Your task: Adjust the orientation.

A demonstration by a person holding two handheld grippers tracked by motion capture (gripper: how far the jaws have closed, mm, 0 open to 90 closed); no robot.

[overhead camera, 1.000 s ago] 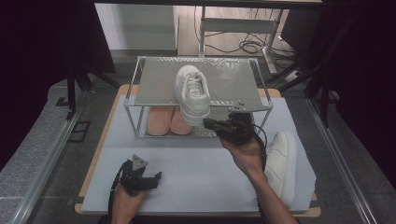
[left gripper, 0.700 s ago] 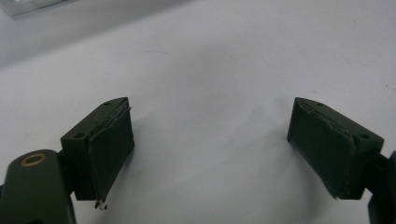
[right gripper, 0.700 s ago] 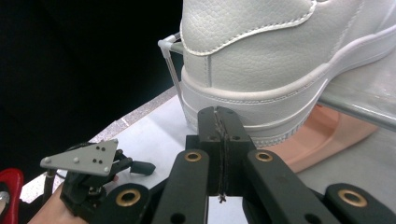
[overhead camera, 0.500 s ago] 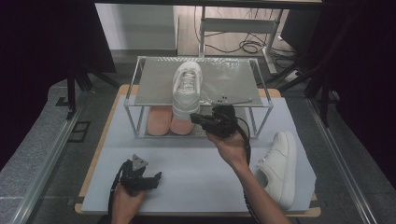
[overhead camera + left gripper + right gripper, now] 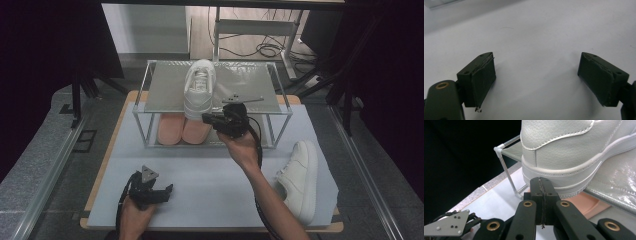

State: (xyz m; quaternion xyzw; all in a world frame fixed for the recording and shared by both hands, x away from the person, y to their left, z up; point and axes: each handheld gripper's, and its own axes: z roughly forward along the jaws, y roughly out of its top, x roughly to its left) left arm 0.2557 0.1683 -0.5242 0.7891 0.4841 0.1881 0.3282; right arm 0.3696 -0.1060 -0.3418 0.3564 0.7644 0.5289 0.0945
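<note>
We see the clenched right gripper (image 5: 209, 119) touching the heel of the white shoe (image 5: 199, 88) on the rack (image 5: 250, 85); the left gripper (image 5: 161, 192) rests released over the white mat (image 5: 210, 175), dark room beyond.

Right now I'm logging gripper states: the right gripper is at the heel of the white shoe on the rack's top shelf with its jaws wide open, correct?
Not quite. The right gripper is at the heel of the white shoe on the rack, but its jaws are shut, pads pressed together with nothing between them, as the right gripper view shows.
</note>
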